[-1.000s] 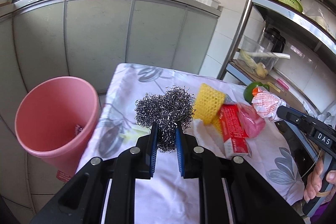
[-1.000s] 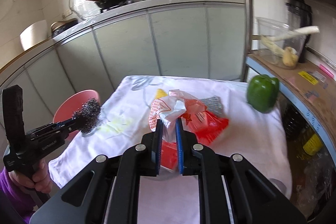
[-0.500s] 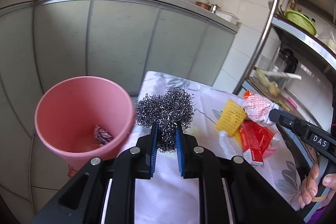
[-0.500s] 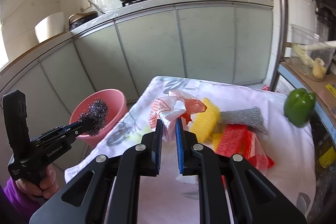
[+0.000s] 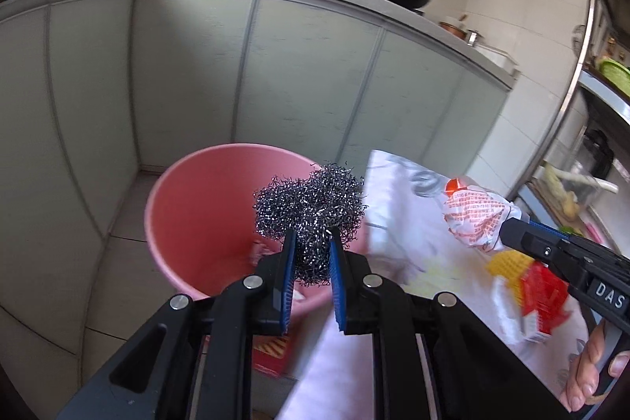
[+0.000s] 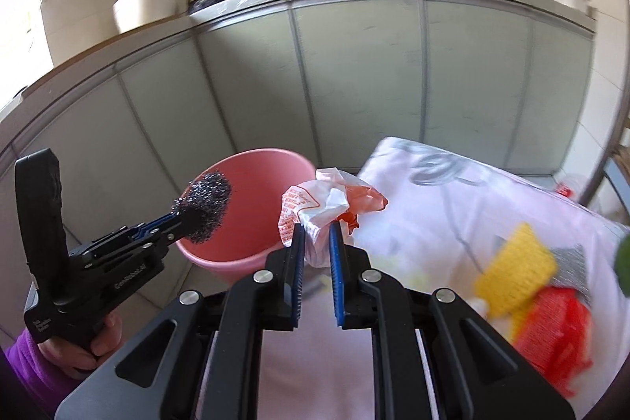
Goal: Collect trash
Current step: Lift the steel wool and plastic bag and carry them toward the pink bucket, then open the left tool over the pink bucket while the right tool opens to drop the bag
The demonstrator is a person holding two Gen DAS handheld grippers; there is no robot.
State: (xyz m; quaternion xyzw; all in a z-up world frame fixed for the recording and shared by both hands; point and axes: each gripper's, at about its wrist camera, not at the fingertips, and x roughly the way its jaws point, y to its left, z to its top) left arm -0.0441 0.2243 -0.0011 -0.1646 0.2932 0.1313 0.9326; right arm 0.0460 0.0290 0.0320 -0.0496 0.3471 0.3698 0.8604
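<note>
My left gripper [image 5: 311, 242] is shut on a ball of steel wool [image 5: 311, 203] and holds it over the near rim of the pink bucket [image 5: 197, 207]. The same steel wool [image 6: 206, 207] shows in the right wrist view above the bucket [image 6: 252, 183]. My right gripper [image 6: 317, 235] is shut on a crumpled white and orange wrapper [image 6: 315, 203], held at the table's left edge beside the bucket. That wrapper [image 5: 472, 219] appears in the left wrist view too. A scrap lies at the bucket's bottom.
A white flowered cloth covers the table [image 6: 453, 207], with a yellow mesh piece [image 6: 516, 270], red packaging [image 6: 551, 333] and a grey scrubber [image 6: 571, 258] on it. Grey cabinets [image 5: 275, 73] with pans on top stand behind. A metal rack [image 5: 571, 97] rises at the right.
Both grippers have swung left from over the table toward the bucket, each keeping its load. The steel wool now hangs over the bucket and the wrapper has reached the table's left edge.
</note>
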